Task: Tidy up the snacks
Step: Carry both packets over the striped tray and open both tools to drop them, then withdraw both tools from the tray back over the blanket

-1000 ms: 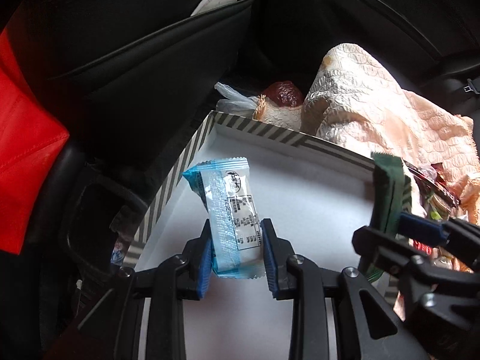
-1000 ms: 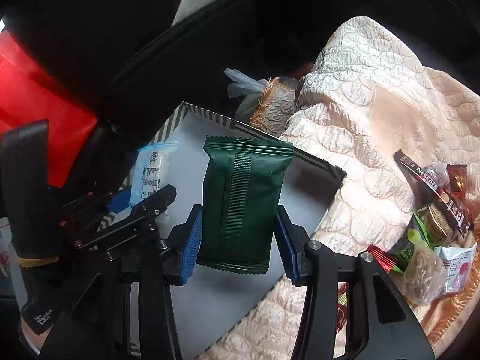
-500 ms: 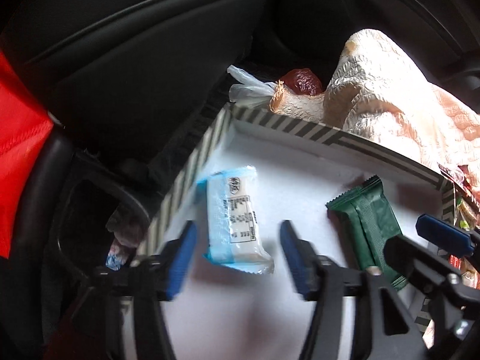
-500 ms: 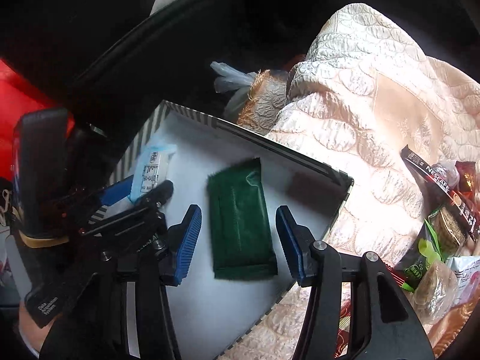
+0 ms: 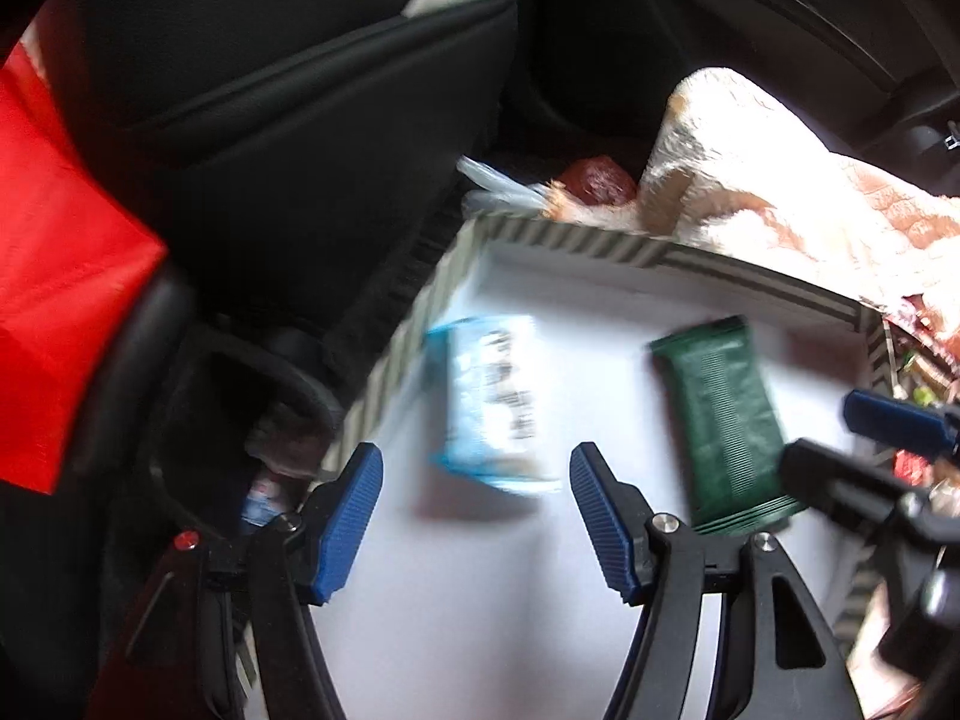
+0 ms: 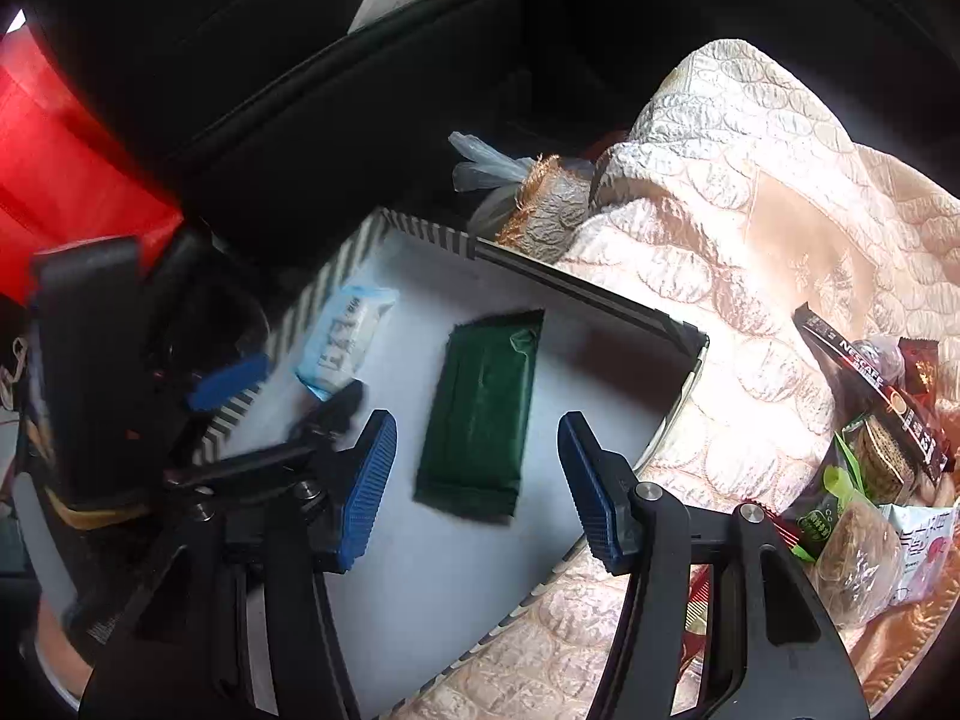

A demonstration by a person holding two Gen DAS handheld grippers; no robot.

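Lying beyond parted jaws, green packet [image 6: 477, 414], seemingly untouched

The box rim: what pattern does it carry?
Dark and pale stripes on the box rim, clearest in the right wrist view.

**Black tongs, blue ribbed pads**

The left tongs [image 5: 474, 516] and right tongs [image 6: 477, 486] share one build: black plastic arms with triangular cut-outs, silver screws at the joints, ribbed blue pads [image 6: 367, 483]. A small red fastener [image 5: 186, 539] marks the left frame.
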